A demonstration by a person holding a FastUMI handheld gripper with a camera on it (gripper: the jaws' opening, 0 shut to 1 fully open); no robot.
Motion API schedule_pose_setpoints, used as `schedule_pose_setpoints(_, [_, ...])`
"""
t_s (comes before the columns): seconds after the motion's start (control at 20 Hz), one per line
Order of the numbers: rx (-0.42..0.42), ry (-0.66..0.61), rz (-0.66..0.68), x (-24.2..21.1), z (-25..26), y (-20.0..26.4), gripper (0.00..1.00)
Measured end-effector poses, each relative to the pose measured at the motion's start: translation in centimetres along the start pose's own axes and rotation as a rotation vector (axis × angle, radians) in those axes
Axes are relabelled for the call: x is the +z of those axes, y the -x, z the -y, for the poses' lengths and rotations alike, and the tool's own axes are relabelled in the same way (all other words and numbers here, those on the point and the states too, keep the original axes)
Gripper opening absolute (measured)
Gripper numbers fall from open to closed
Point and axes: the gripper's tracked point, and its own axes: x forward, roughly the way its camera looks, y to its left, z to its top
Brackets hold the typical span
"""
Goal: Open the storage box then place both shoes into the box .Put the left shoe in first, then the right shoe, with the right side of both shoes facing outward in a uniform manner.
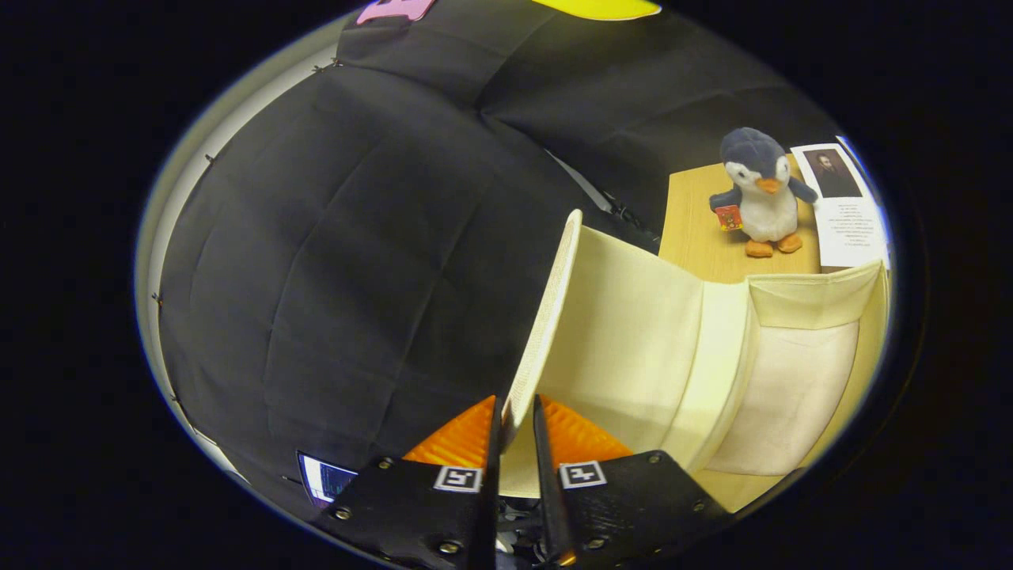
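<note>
Right now, the lid (546, 317) of the storage box (760, 372) is held up by the gripper (516, 416). The thin edge of the lid is pinched between the two fingers, which are drawn in close together, one pressed on each side of it. From the fingers, the lid runs up and away, and it is seen almost from the side, so it looks like a narrow, pale, curved strip. Its woven outer face is turned toward the black cloth wall (332, 261), and its smooth cream inner face is turned toward the box.

The box is a soft cream cloth box, and it is set on a wooden table (696, 229). It is found just beyond the fingers and a little to one side of them. It is open, and its pale inside walls and its floor can be seen. A folded cloth flap (807, 297) is seen along the far rim.

Past the box, on the table, a stuffed penguin (761, 194) is stood upright. A small red thing is held at its wing. A sheet of paper (847, 210) with a picture and small print is laid just beside the penguin. What the print says cannot be told.
</note>
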Motion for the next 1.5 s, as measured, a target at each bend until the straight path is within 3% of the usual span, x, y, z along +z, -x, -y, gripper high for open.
schedule_pose_setpoints(0.05, [0.015,-0.006,-0.007,-0.1,-0.3,-0.5,0.48])
schedule_pose_setpoints(0.1, [0.038,-0.01,-0.019,-0.2,-0.6,-0.6,0.61])
schedule_pose_setpoints(0.15, [0.036,-0.007,-0.032,-0.3,-0.6,-0.3,0.82])
schedule_pose_setpoints(0.2, [0.019,0.004,-0.04,-0.4,-0.1,-0.1,0.93])
schedule_pose_setpoints(0.25, [0.005,0.017,-0.047,-0.5,0.3,0.2,0.96])
schedule_pose_setpoints(1.0, [-0.117,0.179,0.062,-0.4,7.4,15.6,0.96])
schedule_pose_setpoints(1.15, [-0.175,0.171,0.113,-0.4,10.5,19.4,0.96])
schedule_pose_setpoints(1.5, [-0.413,0.091,0.199,-1.9,21.7,27.9,0.96])
